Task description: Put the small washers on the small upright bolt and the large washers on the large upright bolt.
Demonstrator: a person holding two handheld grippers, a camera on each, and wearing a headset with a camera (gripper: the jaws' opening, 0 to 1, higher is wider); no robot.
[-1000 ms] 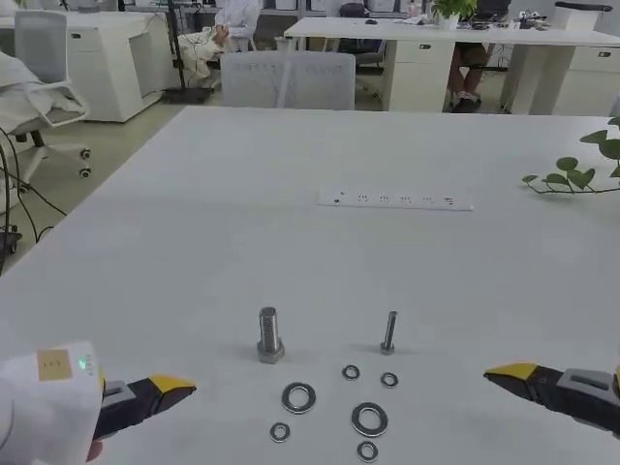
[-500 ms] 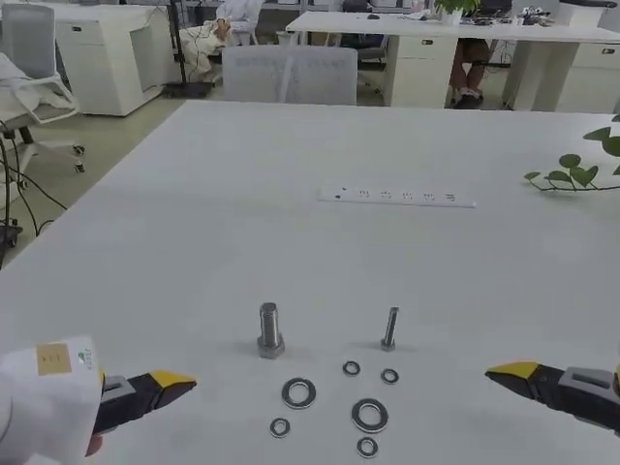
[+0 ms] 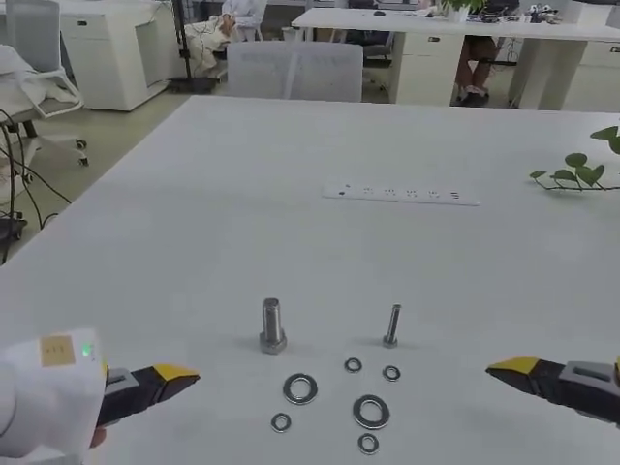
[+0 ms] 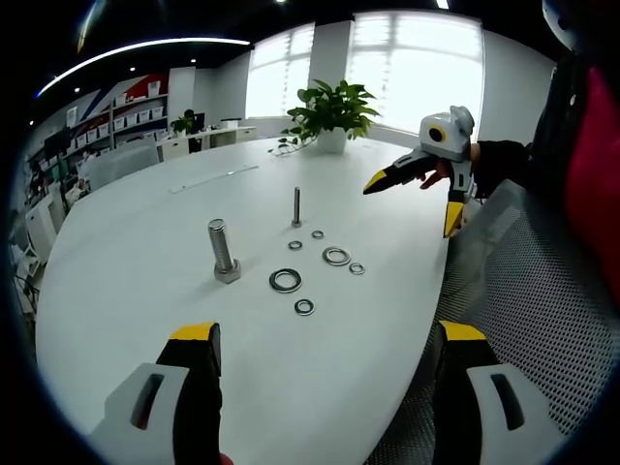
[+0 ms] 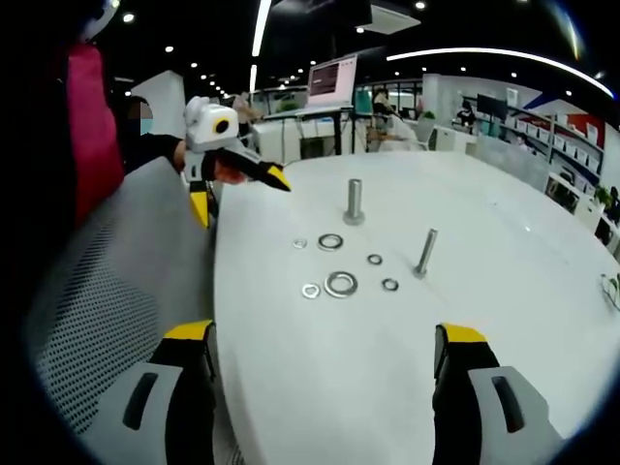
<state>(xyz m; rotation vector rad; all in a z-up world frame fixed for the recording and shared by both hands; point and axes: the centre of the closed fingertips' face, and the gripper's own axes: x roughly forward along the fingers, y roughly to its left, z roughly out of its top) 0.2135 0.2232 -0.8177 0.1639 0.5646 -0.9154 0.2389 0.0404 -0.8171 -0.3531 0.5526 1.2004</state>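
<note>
Bolts stand head-down on the white tabletop (image 3: 194, 213), long axes vertical and shanks pointing straight up: the large bolt (image 3: 272, 325), then the small bolt (image 3: 391, 326) well apart to its right.

Six washers lie flat, all nearer the person than the large bolt and off to its right, none touching either bolt. From the left they are the leftmost small washer (image 3: 281, 422), the first large washer (image 3: 300, 388), the middle small washer (image 3: 353, 365), the nearest small washer (image 3: 368, 444), the second large washer (image 3: 371, 412) and the rightmost small washer (image 3: 390, 373) (this last one sits just in front of the small bolt).

The left claw (image 4: 327, 330) hangs left of the large bolt and nearer the person, its jaws spread wide, gripping nothing and touching nothing. The right claw (image 5: 325, 330) hangs far to the right of the large bolt, past the small bolt, equally wide and empty.

In the head view the frame edge cuts off each claw, leaving one yellow-tipped jaw apiece. The bolts' threads are too blurred there to make out.
</note>
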